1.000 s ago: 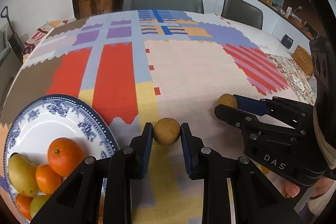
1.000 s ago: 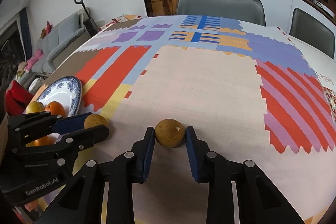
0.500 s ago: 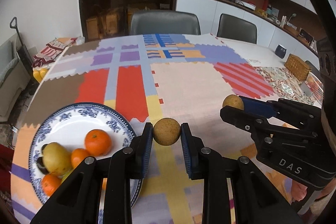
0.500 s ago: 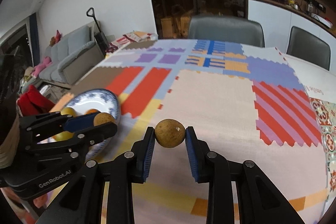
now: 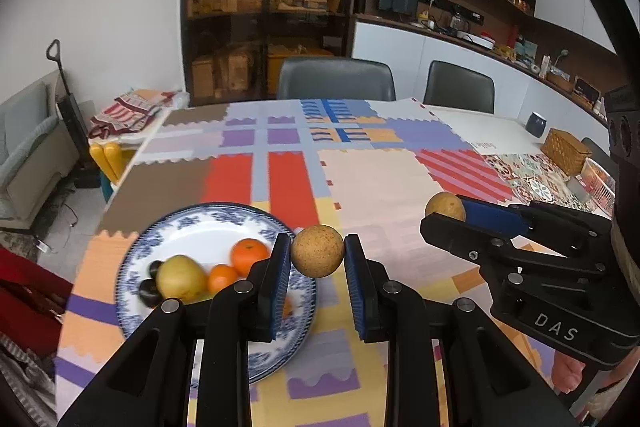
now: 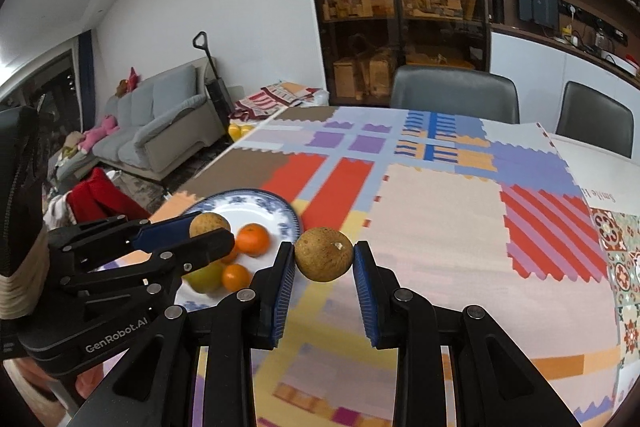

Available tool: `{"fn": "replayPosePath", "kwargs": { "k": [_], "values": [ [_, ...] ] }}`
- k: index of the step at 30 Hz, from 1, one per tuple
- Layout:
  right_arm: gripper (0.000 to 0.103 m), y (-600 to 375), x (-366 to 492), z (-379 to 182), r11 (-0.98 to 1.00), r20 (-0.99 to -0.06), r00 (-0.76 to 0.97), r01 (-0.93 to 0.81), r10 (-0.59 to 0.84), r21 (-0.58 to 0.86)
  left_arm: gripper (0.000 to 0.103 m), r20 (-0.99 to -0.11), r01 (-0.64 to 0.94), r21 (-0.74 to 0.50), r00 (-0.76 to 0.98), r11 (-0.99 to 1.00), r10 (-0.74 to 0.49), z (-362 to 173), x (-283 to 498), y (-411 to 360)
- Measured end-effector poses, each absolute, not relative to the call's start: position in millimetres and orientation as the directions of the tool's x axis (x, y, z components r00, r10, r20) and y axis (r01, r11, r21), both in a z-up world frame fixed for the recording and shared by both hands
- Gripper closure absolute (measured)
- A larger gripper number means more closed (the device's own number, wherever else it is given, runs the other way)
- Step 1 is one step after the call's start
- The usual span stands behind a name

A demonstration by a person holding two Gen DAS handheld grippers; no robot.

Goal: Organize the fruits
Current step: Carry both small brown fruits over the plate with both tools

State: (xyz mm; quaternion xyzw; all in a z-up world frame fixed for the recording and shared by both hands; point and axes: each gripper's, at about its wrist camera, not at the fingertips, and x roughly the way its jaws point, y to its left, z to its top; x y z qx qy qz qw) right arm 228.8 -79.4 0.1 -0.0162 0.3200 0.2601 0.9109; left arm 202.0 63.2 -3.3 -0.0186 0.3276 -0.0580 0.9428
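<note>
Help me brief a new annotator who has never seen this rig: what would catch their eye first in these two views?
Each gripper pinches its own small round brown fruit above the patchwork tablecloth: the left gripper holds one brown fruit, the right gripper the other. Next comes the blue-and-white plate at the table's near left, already holding oranges, a yellow-green fruit and dark fruits.

Hiding part of the plate point(image 5: 132, 259) behind the left gripper point(image 5: 317, 259); covering most of the pear point(image 6: 206, 277); blurring the tablecloth point(image 6: 304, 379); cutting off the basket point(image 5: 564, 151).
</note>
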Motion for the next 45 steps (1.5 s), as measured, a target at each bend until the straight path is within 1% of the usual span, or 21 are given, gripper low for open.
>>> {"fn": "replayPosePath", "kwargs": {
  "k": [5, 12, 19, 24, 29, 39, 43, 45],
  "values": [
    [0.072, -60, 218, 8, 0.848, -0.579, 0.653, -0.511, 0.489, 0.140, 0.076, -0.603, 0.072, -0.065, 0.792, 0.995, -0.097, 3, 186, 83],
    [0.072, -32, 213, 14, 0.832, -0.574, 0.642, -0.540, 0.508, 0.131, 0.076, -0.607, 0.032, -0.045, 0.793, 0.999, -0.052, 1, 174, 113],
    [0.072, -2, 224, 7, 0.805, -0.591, 0.603, -0.575, 0.536, 0.144, 0.076, -0.616, 0.015, -0.009, 0.787, 1.000, -0.017, -2, 179, 138],
    [0.072, 17, 239, -3, 0.791, -0.610, 0.573, -0.592, 0.547, 0.154, 0.076, -0.634, 0.018, 0.010, 0.773, 1.000, -0.007, -8, 192, 152],
    [0.072, 34, 262, -15, 0.782, -0.643, 0.532, -0.598, 0.551, 0.176, 0.076, -0.674, 0.030, 0.040, 0.739, 0.999, 0.005, -22, 222, 166],
    [0.072, 61, 305, -41, 0.788, -0.704, 0.494, -0.597, 0.510, 0.151, 0.076, -0.740, 0.051, 0.010, 0.672, 0.999, -0.027, -52, 274, 186],
    [0.072, 68, 320, -51, 0.788, -0.725, 0.471, -0.595, 0.502, 0.159, 0.076, -0.768, 0.046, -0.004, 0.640, 0.999, -0.033, -64, 291, 193],
    [0.072, 71, 329, -58, 0.790, -0.739, 0.453, -0.589, 0.499, 0.172, 0.076, -0.776, 0.056, -0.029, 0.628, 0.998, -0.058, -68, 297, 197]
  ]
}}
